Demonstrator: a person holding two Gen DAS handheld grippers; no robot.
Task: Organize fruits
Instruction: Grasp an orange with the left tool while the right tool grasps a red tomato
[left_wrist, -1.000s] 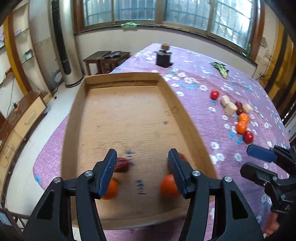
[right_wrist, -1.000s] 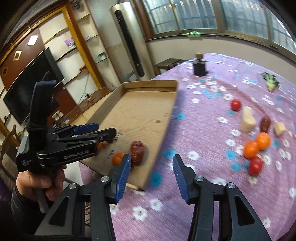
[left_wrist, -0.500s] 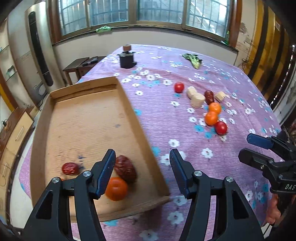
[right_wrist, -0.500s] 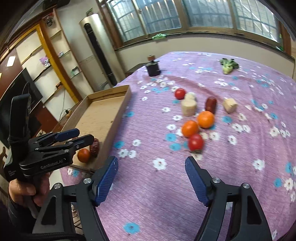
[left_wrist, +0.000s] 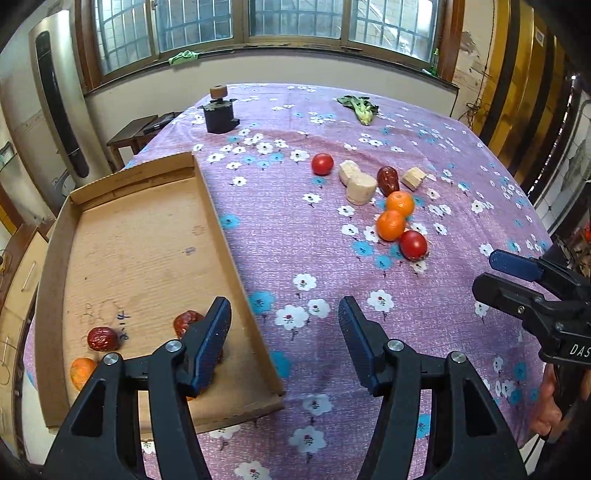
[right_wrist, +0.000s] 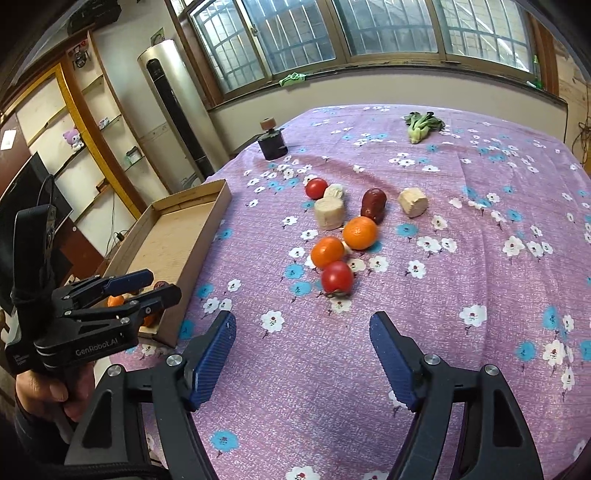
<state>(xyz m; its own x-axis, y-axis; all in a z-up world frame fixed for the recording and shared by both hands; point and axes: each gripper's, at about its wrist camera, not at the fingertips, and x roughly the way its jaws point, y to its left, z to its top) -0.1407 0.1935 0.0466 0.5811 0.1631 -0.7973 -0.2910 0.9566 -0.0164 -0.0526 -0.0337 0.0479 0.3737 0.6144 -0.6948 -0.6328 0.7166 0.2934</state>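
Observation:
A cardboard tray (left_wrist: 147, 236) lies at the table's left; it also shows in the right wrist view (right_wrist: 173, 240). It holds two red dates (left_wrist: 102, 339) and an orange (left_wrist: 82, 372). On the purple cloth lie two oranges (right_wrist: 327, 252), two tomatoes (right_wrist: 337, 277), a date (right_wrist: 373, 201) and beige chunks (right_wrist: 329, 212). My left gripper (left_wrist: 284, 339) is open and empty over the tray's near right edge. My right gripper (right_wrist: 301, 354) is open and empty, just short of the near tomato.
A black jar with a cork lid (right_wrist: 272, 142) and a green leafy vegetable (right_wrist: 421, 125) sit at the far end of the table. Shelves, a TV and a tall air conditioner stand to the left.
Both grippers have swung right, away from the tray toward the loose fruit. The right gripper's jaws have opened wider. The fruit has not moved.

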